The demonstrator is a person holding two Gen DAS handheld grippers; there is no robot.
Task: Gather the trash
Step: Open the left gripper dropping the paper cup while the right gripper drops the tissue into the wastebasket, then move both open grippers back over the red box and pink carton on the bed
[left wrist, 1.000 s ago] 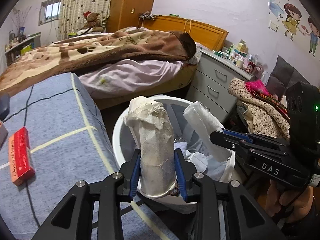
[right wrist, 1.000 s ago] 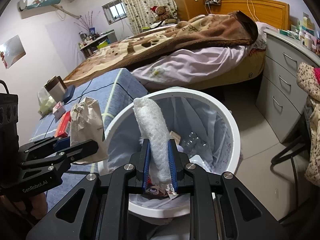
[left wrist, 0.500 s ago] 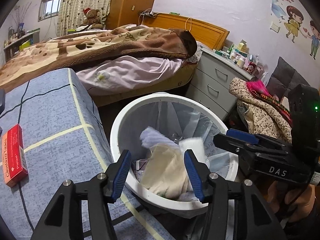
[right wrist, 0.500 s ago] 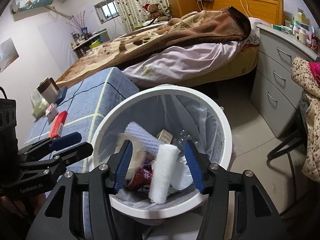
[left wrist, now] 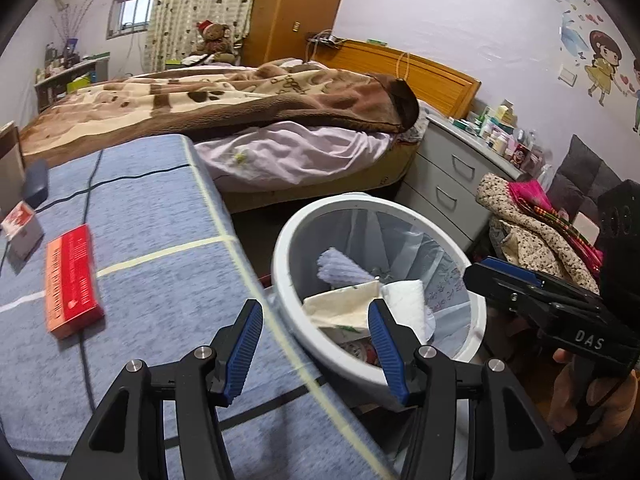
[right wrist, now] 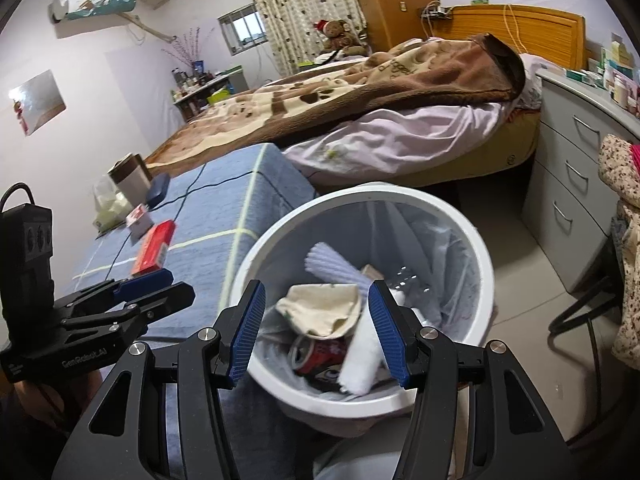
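A white trash bin (left wrist: 288, 240) (right wrist: 476, 240) with a clear liner stands beside a blue-covered bench. It holds a cream paper bag (left wrist: 344, 308) (right wrist: 324, 312), a white paper roll (left wrist: 404, 300) (right wrist: 360, 364), a pale lilac ribbed roll (left wrist: 340, 270) (right wrist: 332, 262) and a red can (right wrist: 320, 356). My left gripper (left wrist: 316, 344) is open and empty over the bench edge beside the bin. My right gripper (right wrist: 316, 328) is open and empty above the bin's near rim. Each gripper shows in the other's view, the right (left wrist: 520, 292) and the left (right wrist: 132, 296).
On the blue bench (left wrist: 160, 220) lie a red box (left wrist: 70, 276) (right wrist: 156, 248), a small white-red box (left wrist: 22, 232), a dark case (left wrist: 36, 186) and a black cable. A bed with a brown blanket (left wrist: 240, 104), grey drawers (left wrist: 452, 184) and a chair with clothes (left wrist: 536, 228) surround the bin.
Both grippers opened and dropped the paper bag and the white roll into the bin. The left gripper then swung left toward the bench; the right drew back a little.
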